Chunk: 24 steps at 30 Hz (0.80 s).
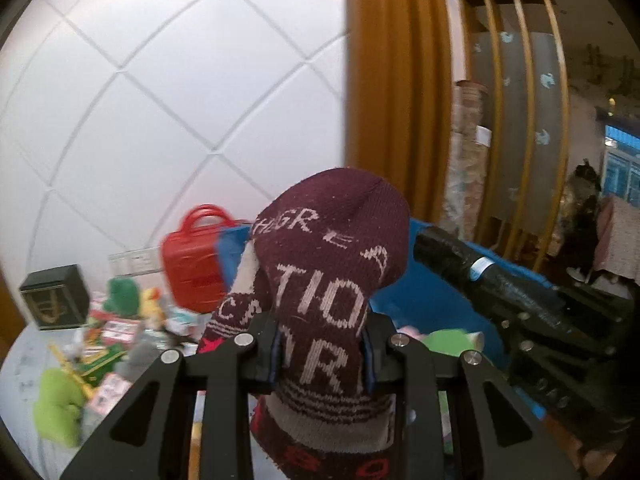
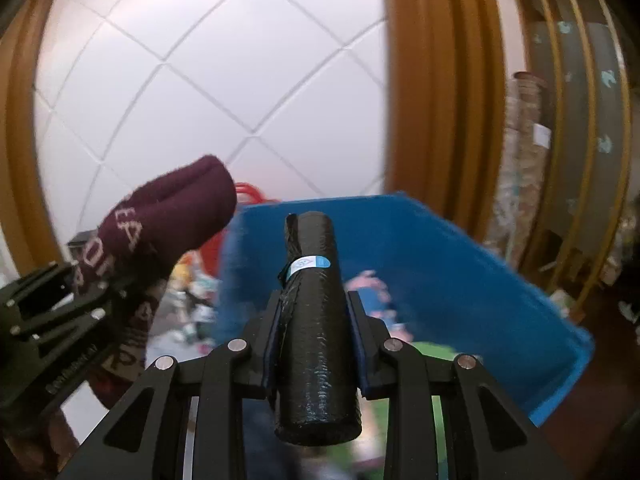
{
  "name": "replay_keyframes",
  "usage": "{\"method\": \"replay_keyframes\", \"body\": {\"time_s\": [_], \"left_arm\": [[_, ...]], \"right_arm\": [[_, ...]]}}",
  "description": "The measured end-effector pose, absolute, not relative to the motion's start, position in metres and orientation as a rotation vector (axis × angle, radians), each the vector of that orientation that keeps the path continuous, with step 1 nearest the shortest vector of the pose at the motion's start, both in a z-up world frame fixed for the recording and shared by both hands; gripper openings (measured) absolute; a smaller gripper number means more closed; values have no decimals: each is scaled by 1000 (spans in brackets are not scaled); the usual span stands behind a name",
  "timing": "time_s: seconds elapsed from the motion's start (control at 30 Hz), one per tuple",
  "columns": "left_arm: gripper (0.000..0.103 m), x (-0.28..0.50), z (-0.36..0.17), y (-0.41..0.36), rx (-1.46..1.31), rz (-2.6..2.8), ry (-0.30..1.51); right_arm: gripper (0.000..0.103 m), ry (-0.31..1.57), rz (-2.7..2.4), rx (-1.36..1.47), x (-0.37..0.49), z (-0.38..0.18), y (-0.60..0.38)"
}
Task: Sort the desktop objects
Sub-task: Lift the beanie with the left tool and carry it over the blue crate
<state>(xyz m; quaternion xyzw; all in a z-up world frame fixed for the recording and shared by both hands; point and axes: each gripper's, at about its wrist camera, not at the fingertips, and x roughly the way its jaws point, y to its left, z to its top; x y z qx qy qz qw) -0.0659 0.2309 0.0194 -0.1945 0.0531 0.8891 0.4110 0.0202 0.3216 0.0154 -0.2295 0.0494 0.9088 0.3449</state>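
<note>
White diamond-panelled wall [image 1: 160, 80] fills the background, wood trim [image 1: 392, 60] to its right. Nearest you: your left gripper [image 1: 320, 356] is clamped on a maroon sock [image 1: 332, 264] with pale lettering, toe sticking up past the pads. Your right gripper [image 2: 314, 344] is clamped on a black roll [image 2: 314, 312] with a blue-white label band, pointing into the blue bin [image 2: 460, 280]. Both raised above the table [image 1: 24, 360]. Further out, clutter along the table's left edge: green plush [image 1: 56, 404], small boxes, dark box [image 1: 56, 296], red case [image 1: 192, 264] beside the bin's left wall
</note>
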Motion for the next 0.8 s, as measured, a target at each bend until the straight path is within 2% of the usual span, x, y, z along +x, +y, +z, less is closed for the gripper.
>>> {"method": "replay_keyframes", "body": {"time_s": [0.13, 0.3, 0.53, 0.8], "left_arm": [[29, -41, 17, 281, -575, 2144, 107], [29, -22, -2, 333, -750, 2128, 157], [32, -20, -32, 355, -928, 2184, 230], [33, -12, -39, 356, -944, 2214, 248]], "right_arm": [[29, 73, 2306, -658, 45, 7, 373], [29, 102, 2321, -740, 75, -12, 416], [29, 164, 2347, -815, 88, -40, 454], [29, 180, 2378, -834, 98, -49, 470]]}}
